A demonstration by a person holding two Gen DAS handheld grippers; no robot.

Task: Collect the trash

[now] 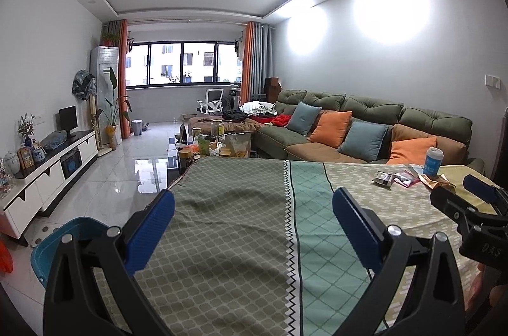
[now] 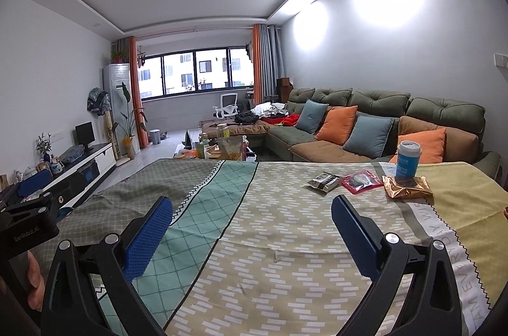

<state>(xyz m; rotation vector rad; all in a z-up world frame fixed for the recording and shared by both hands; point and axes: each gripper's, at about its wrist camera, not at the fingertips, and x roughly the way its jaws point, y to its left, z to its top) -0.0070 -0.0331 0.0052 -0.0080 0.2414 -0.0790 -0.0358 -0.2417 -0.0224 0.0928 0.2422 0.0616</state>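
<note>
Table covered by a patterned green, teal and yellow cloth. On the cloth: blue cup, upright. Gold wrapper touching the cup's base. Red packet left of the cup. Dark packet further left, just beside the red packet.

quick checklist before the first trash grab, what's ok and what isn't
1. Right gripper jaws open and empty: ok.
2. Left gripper jaws open and empty: ok.
3. Trash in view: black wrapper, red packet, gold wrapper lie flat on the tablecloth: ok.
4. Path to them free: ok.
5. Blue cup stands right behind the gold wrapper, may tip: not ok.
6. Blue bin beside the table, whether it has room: cannot tell.
</note>
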